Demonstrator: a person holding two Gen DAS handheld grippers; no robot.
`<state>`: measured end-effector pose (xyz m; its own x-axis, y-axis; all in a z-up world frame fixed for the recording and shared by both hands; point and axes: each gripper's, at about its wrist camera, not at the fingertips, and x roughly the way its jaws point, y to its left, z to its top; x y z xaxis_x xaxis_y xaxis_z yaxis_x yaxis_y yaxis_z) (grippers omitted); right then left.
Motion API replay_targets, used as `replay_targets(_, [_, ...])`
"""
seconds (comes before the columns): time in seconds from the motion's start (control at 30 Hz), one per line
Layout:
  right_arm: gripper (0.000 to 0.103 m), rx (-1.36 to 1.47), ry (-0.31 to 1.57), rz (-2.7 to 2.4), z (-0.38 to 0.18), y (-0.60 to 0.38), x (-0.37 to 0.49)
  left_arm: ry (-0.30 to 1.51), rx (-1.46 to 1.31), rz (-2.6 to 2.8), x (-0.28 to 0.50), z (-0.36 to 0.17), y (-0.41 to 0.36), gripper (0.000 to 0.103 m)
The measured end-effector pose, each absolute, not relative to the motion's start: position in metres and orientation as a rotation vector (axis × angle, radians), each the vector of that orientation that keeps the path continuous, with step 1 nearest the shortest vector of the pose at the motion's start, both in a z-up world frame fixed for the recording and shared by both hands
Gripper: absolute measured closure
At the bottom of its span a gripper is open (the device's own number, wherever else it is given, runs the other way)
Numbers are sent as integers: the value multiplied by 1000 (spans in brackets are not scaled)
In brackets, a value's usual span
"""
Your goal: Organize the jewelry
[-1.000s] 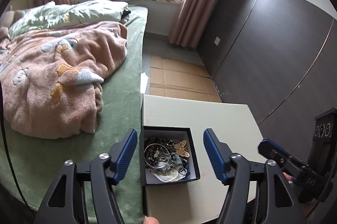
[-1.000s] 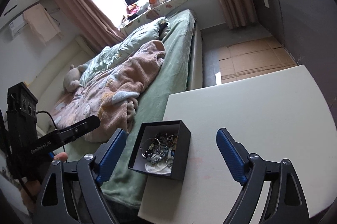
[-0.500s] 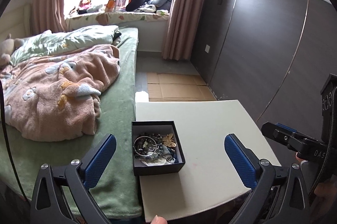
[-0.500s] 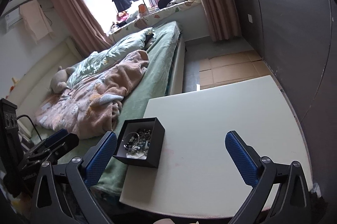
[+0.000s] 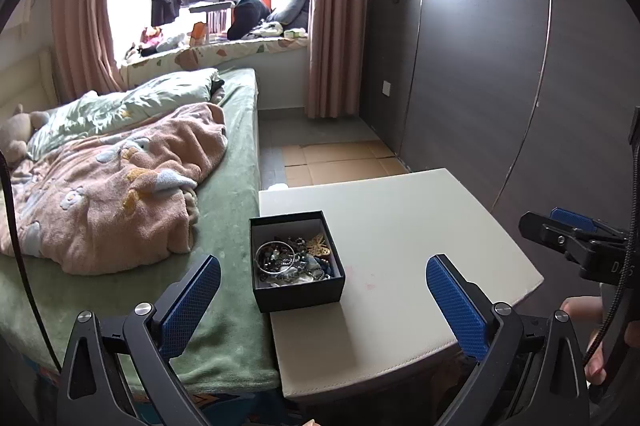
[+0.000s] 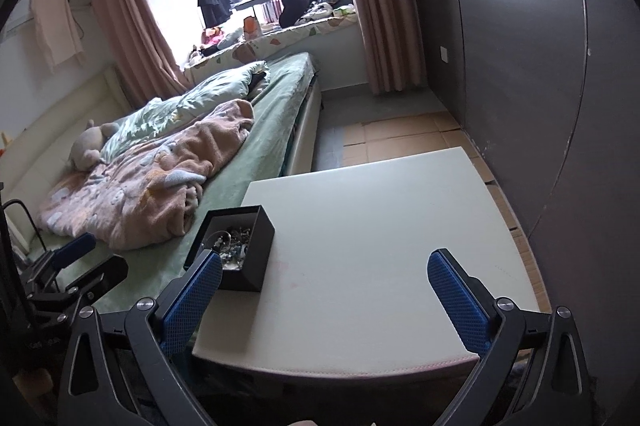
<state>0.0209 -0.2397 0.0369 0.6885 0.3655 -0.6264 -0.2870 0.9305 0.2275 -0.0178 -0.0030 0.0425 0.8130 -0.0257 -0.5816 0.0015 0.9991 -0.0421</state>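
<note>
Left gripper (image 5: 320, 282) and right gripper (image 6: 324, 282) spread wide and empty, black jewelry box (image 5: 296, 260) just ahead on white table (image 5: 420, 226), green bed (image 5: 228, 226) leftward, dark wardrobe (image 5: 480, 66) rightward.

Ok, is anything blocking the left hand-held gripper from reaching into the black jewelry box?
Nothing visible does. The black jewelry box sits open-topped at the white table's left edge, beside the bed. The left hand-held gripper is open and empty, with only bare tabletop before it.
</note>
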Motion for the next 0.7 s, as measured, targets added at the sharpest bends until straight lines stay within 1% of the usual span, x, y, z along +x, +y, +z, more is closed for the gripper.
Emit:
replay_targets(0.27, [0, 109, 697, 358, 37, -253, -1, 590, -48, -14, -27, 44, -6, 0])
replay_targets(0.7, [0, 109, 675, 370, 41, -257, -6, 591, -61, -24, -30, 47, -6, 0])
